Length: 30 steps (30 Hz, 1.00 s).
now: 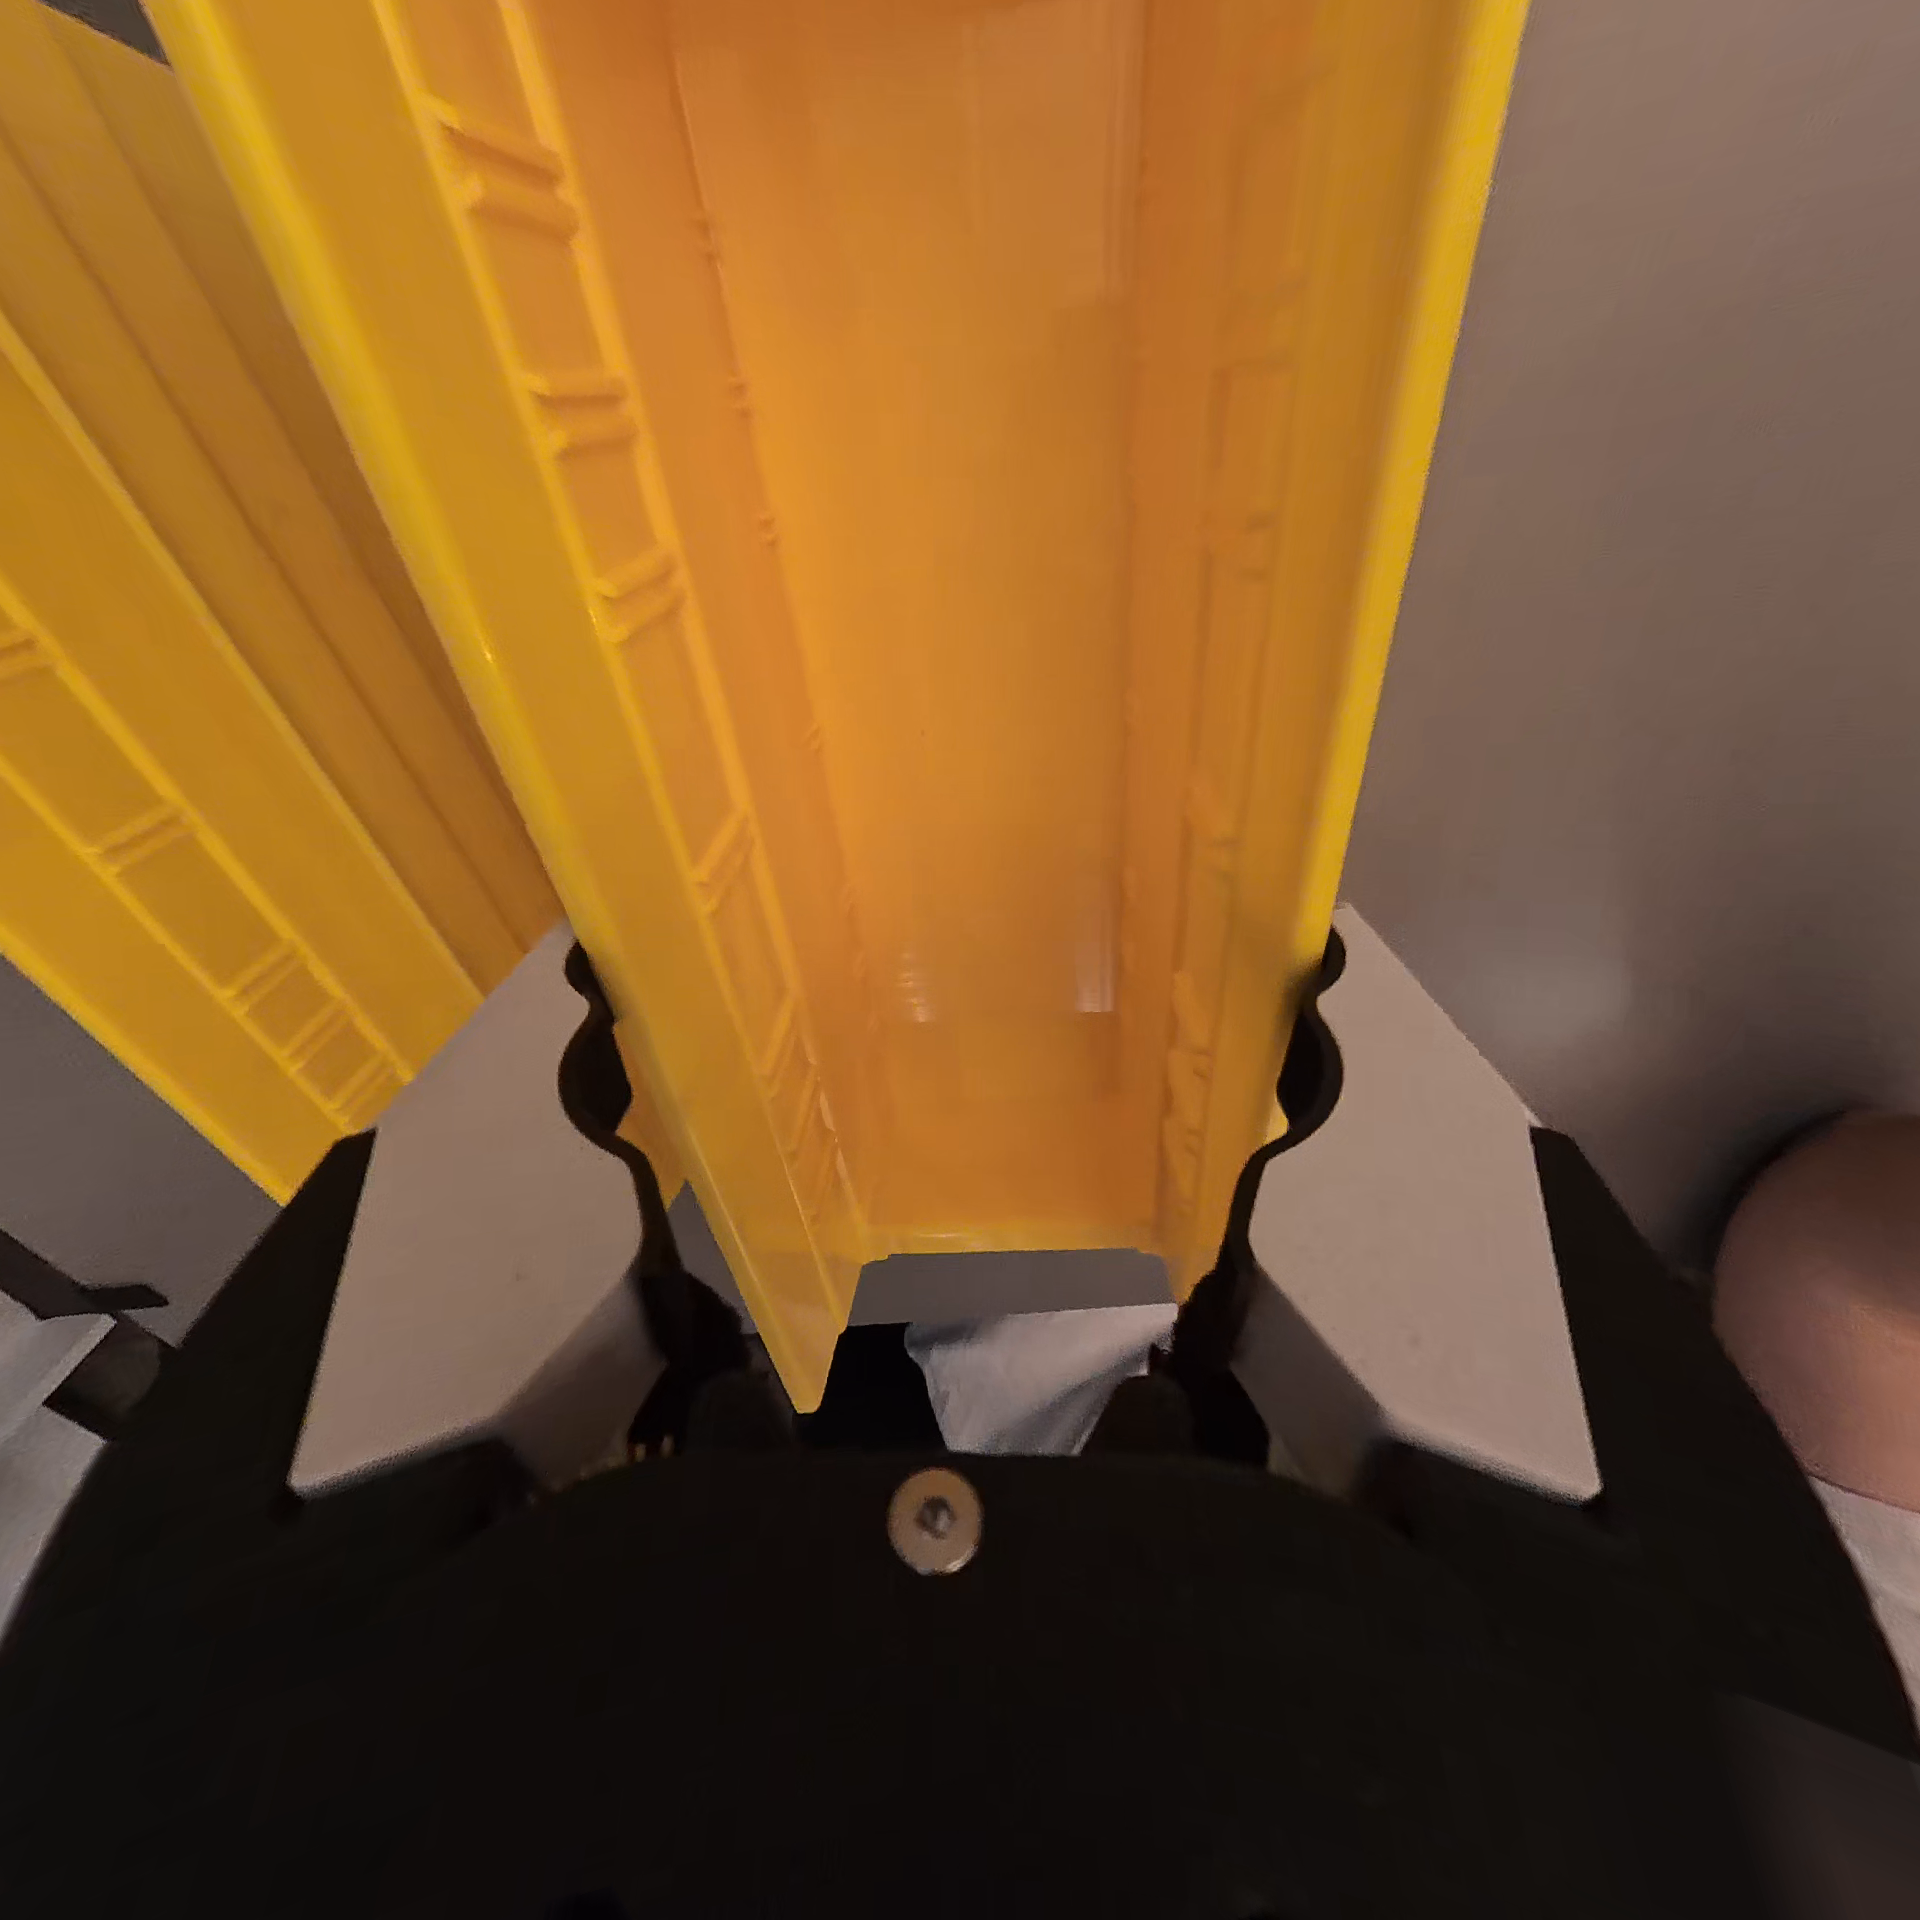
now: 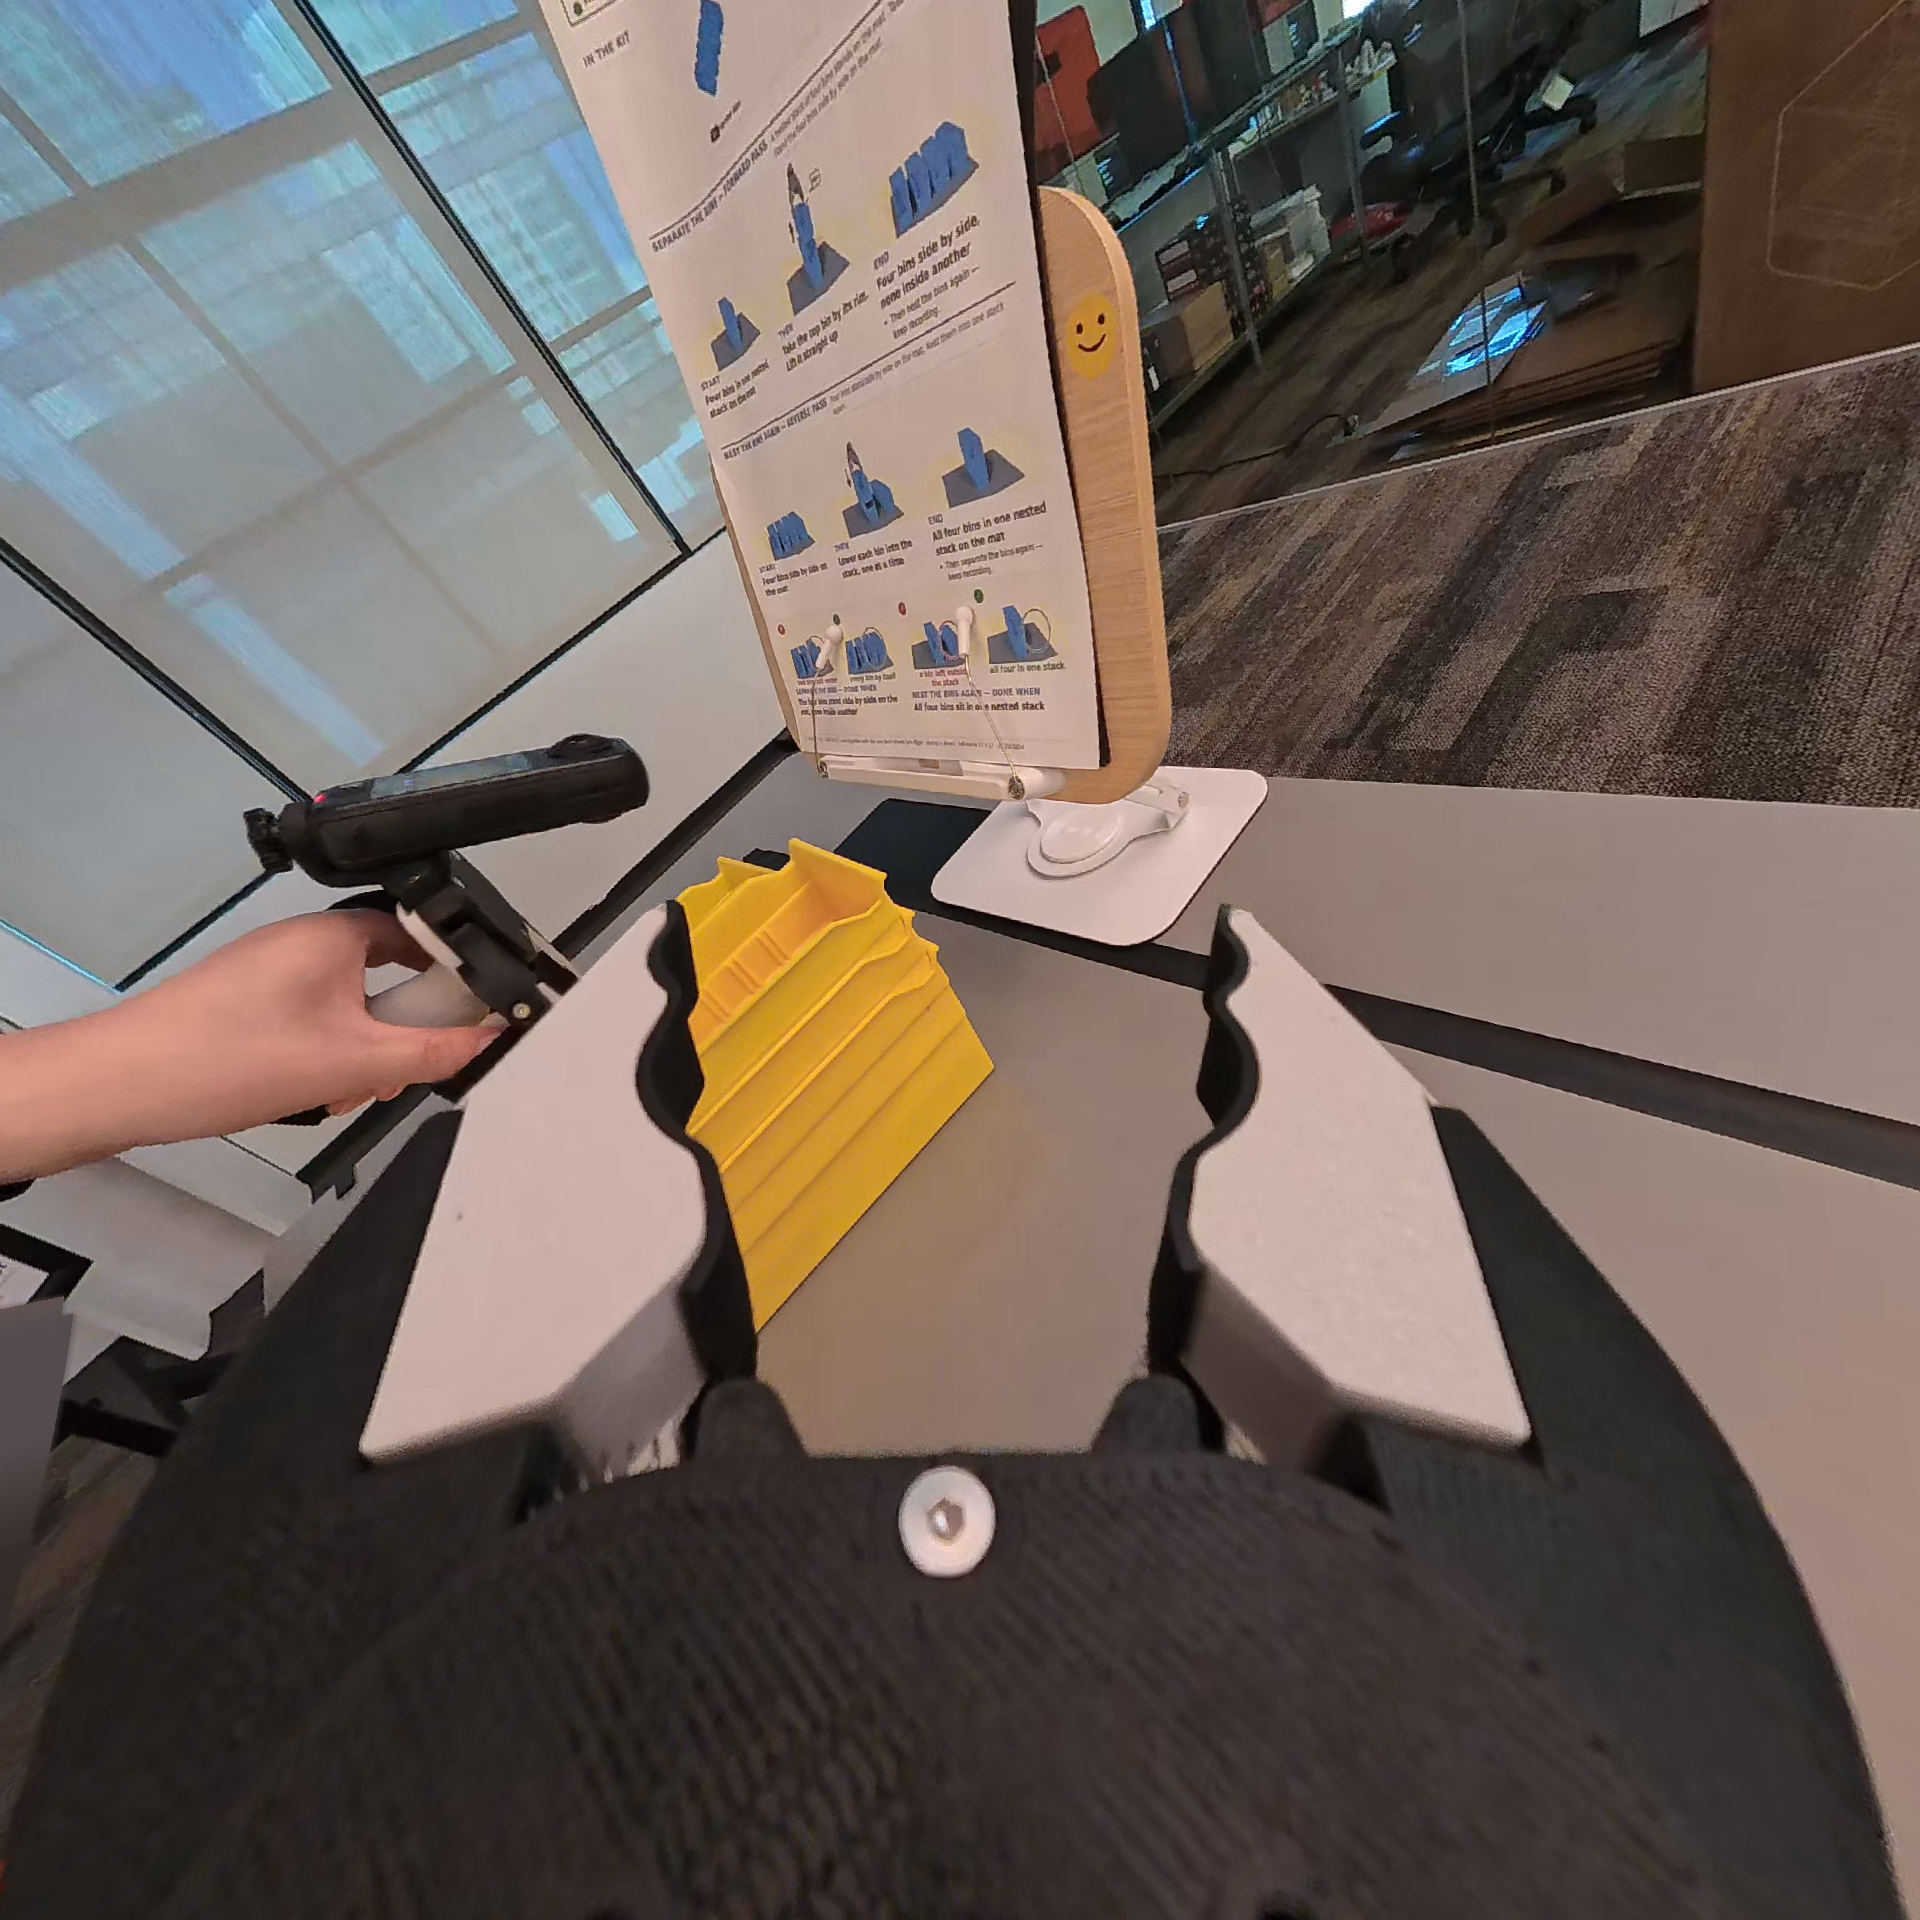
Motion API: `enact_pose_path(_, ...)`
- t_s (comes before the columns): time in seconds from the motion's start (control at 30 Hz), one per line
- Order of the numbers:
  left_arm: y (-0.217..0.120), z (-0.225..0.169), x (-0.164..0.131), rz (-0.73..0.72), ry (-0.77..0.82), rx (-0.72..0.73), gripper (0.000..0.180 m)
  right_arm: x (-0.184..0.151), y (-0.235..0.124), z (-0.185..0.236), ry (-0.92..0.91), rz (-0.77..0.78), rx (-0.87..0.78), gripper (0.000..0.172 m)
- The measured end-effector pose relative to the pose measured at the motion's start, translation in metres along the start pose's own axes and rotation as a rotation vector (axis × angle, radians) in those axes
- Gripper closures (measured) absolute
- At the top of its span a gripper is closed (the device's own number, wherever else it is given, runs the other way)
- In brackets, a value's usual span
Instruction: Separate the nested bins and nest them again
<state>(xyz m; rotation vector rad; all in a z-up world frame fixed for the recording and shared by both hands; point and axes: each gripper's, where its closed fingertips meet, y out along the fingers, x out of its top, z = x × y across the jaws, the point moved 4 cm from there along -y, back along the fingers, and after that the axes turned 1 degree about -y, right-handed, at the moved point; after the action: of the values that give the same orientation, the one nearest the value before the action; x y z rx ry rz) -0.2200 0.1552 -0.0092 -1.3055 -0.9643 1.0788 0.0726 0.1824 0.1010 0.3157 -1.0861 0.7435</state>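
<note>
Grey, smooth tabletop (image 2: 1039,1226), matte, with a dark seam running across it. A dark mat (image 2: 904,842) lies at the far end. Beyond it, a white flat-footed stand (image 2: 1101,862) carries a wooden board (image 2: 1107,499) with rounded corners and a printed instruction sheet (image 2: 883,395) clipped in front. Frosted glass panels (image 2: 291,395) with dark frames fill the left side of the room; patterned grey carpet (image 2: 1558,582) and shelving with boxes lie to the right.

Yellow bins (image 2: 831,1049): moulded plastic, glossy, ribbed rims, stepped sides. They sit nested on the table, tipped over on their side, mouths towards the left.

Left gripper (image 1: 956,1018): grey angular fingers with black wavy pads (image 1: 587,1049). The pads press both rims of the top yellow bin (image 1: 987,623), whose smooth orange-lit inside faces the camera. The rest of the stack (image 1: 177,675) shows beside it at the left. A hand (image 2: 312,1018) holds this gripper's white handle.

Right gripper (image 2: 945,1049): jaws wide apart above the table, nothing between the pads; the bins lie just beyond its left finger (image 2: 582,1143).
</note>
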Motion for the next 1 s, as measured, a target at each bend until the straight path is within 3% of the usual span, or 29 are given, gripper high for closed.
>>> enact_pose_path(0.53,-0.005,0.0,-0.001,0.037,0.017,0.026,0.065,-0.007,0.008,0.0,-0.013,0.045,-0.006,0.074)
enact_pose_path(1.0,-0.022,0.002,-0.001,0.042,0.018,0.039,0.066,-0.008,0.008,-0.002,-0.008,0.049,-0.007,0.074)
